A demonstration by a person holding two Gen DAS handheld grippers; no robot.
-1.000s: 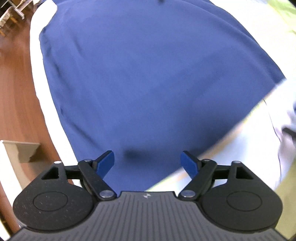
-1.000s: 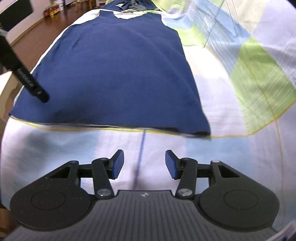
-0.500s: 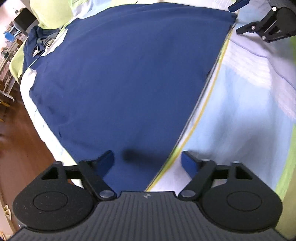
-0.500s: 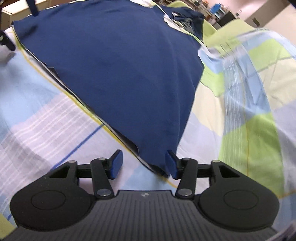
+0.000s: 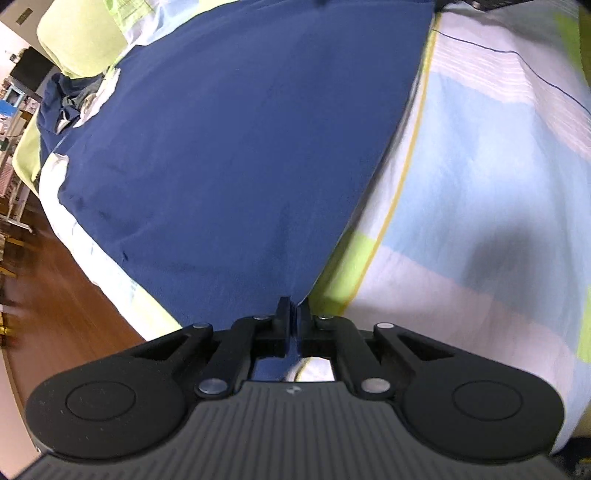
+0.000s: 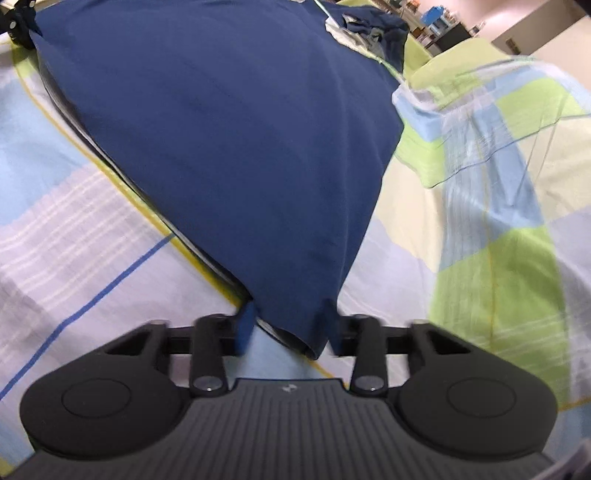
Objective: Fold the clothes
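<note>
At nine o'clock in my left wrist view runs a wooden floor (image 5: 55, 306), with blurred furniture (image 5: 11, 110) beyond it at ten. The bed (image 5: 480, 184) fills the rest, under a checked sheet of pale blue, white and lime. A navy garment (image 5: 240, 147) lies spread flat from eleven to one, narrowing to a corner at six, where my left gripper (image 5: 294, 325) is clamped on the cloth, jaws pressed together. More dark clothes (image 5: 62, 107) sit bunched at ten, beside a lime pillow (image 5: 77, 40).

In my right wrist view the garment's other near corner hangs between the blue pads of my right gripper (image 6: 290, 332), whose jaws have just been closing; motion blur hides whether they pinch it yet. Shelving (image 6: 436, 22) shows at one.
</note>
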